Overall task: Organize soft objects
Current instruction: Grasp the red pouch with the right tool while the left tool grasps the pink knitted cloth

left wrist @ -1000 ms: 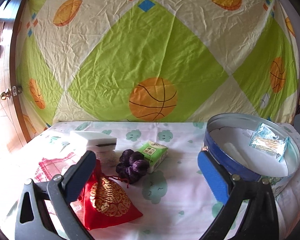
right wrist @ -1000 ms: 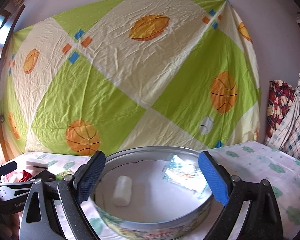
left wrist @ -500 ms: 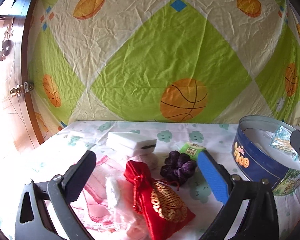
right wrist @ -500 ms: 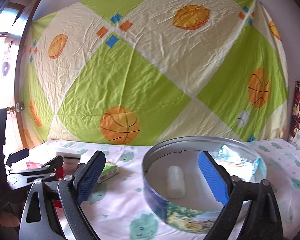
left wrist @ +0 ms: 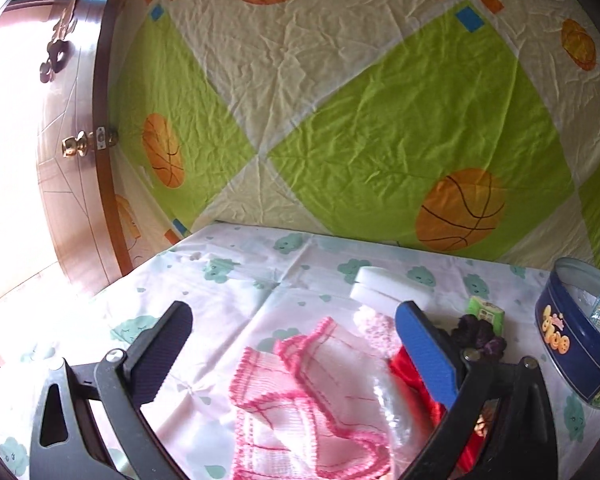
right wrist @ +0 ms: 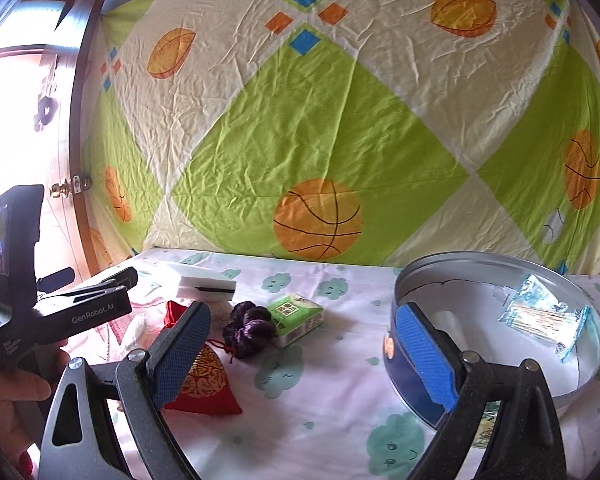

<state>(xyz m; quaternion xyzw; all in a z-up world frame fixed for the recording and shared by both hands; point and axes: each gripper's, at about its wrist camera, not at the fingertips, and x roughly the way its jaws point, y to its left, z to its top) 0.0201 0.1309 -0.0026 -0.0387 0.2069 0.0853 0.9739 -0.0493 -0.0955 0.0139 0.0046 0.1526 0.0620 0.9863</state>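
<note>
My left gripper (left wrist: 300,354) is open and hangs low over a pink-and-white knitted cloth (left wrist: 312,380), which lies between its fingers. A red pouch (left wrist: 410,374) with gold embroidery is partly hidden behind the right finger. Beyond lie a purple scrunchie (left wrist: 478,334), a green tissue pack (left wrist: 486,312) and a white sponge block (left wrist: 388,286). My right gripper (right wrist: 304,356) is open and empty above the sheet, between the red pouch (right wrist: 204,380) and the round tin (right wrist: 420,270). The scrunchie (right wrist: 246,326) and tissue pack (right wrist: 298,314) lie ahead of it.
The blue tin (left wrist: 560,340) holds a clear packet (right wrist: 544,316) and a white roll (right wrist: 446,320). A hand (right wrist: 12,388) holds the left gripper (right wrist: 96,280) at the far left. A patterned sheet hangs behind the table. A wooden door (left wrist: 60,160) stands at the left.
My left gripper has swung left, away from the tin and over the pink cloth. My right gripper has also turned left, so the tin now sits at its right.
</note>
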